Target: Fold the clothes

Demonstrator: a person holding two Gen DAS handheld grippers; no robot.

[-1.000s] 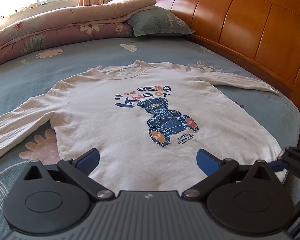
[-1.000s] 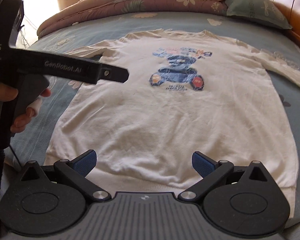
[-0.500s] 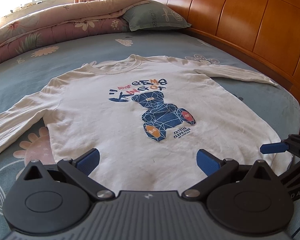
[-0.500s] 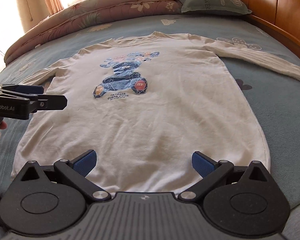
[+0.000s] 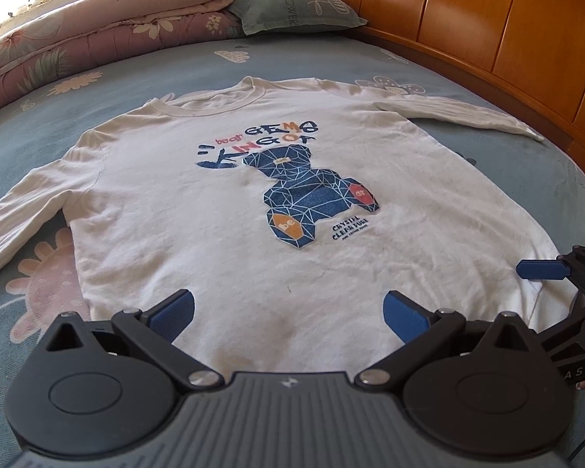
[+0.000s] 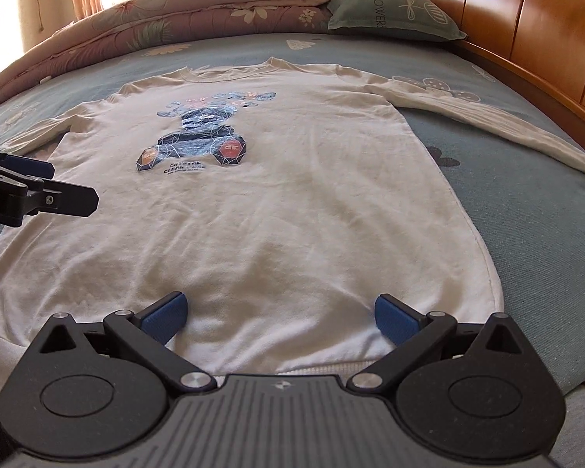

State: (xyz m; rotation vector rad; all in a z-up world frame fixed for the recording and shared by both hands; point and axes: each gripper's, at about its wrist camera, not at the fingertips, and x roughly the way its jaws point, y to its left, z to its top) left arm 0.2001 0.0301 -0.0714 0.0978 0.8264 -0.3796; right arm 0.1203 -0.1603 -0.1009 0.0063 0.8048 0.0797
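Observation:
A white long-sleeved shirt (image 5: 222, 210) with a blue bear print lies flat, face up, on the bed, both sleeves spread out. It also fills the right wrist view (image 6: 292, 195). My left gripper (image 5: 288, 314) is open and empty, just above the shirt's hem left of centre. My right gripper (image 6: 279, 314) is open and empty over the hem further right. The right gripper's blue fingertip (image 5: 542, 269) shows at the left view's right edge. The left gripper's fingers (image 6: 39, 191) show at the right view's left edge.
The bed has a blue flowered sheet (image 5: 39, 124). A rolled pink quilt (image 5: 97, 35) and a green pillow (image 5: 292, 7) lie at the far end. A wooden headboard (image 5: 507, 39) runs along the right side. The bed's edge drops off at the near right (image 6: 573, 351).
Both grippers have swung and come nearer the hem, so the shirt looks bigger. The right gripper has shifted to the right of the left one. Both stay open.

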